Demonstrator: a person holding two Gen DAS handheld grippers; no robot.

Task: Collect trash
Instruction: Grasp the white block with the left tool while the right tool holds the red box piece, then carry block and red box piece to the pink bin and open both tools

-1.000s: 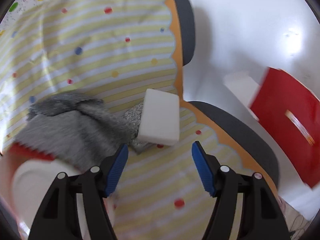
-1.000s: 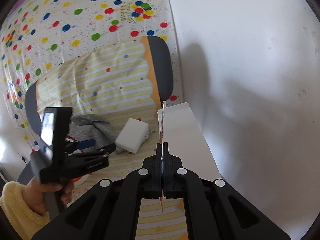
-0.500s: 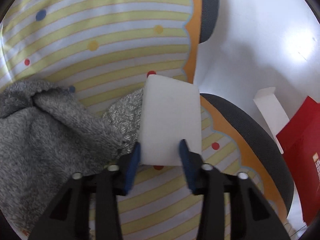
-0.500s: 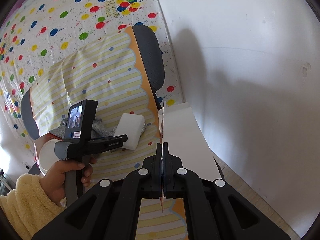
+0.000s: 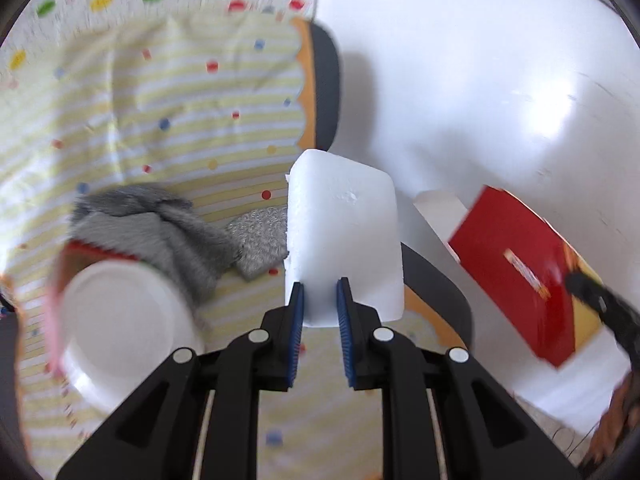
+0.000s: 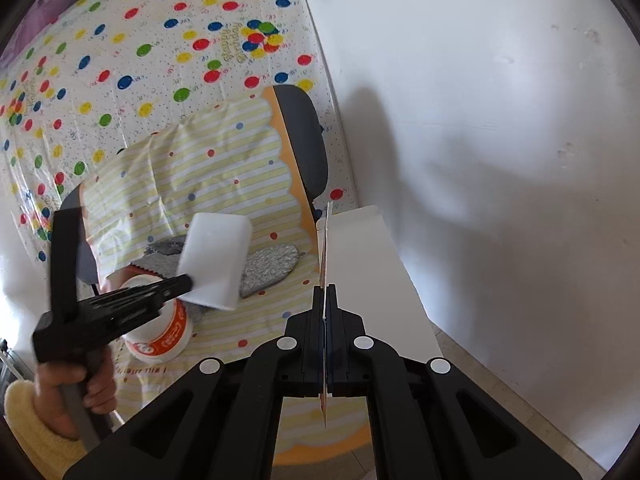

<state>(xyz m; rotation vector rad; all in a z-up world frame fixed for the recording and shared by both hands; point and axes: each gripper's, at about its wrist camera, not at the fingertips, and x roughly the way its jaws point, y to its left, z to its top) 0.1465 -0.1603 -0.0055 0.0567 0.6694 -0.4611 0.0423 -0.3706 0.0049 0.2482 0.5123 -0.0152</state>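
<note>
The near end of the white foam block (image 5: 344,236) is swallowed between my left gripper's (image 5: 320,300) blue pads (image 5: 297,316), so I can't see how deep the bite goes. The block covers part of the silvery foil piece (image 5: 260,236) behind it. The grey fuzzy cloth (image 5: 160,232) and the white tub (image 5: 116,324) smear with motion blur on my left wrist view, and the tub's label is unreadable there. The red carton (image 5: 516,272) is blurred too, its print illegible and its lower corner cut by the lens rim. From my right gripper (image 6: 325,300) I see that carton only edge-on, its red face hidden. My left hand (image 6: 76,396) runs off the frame's edge
</note>
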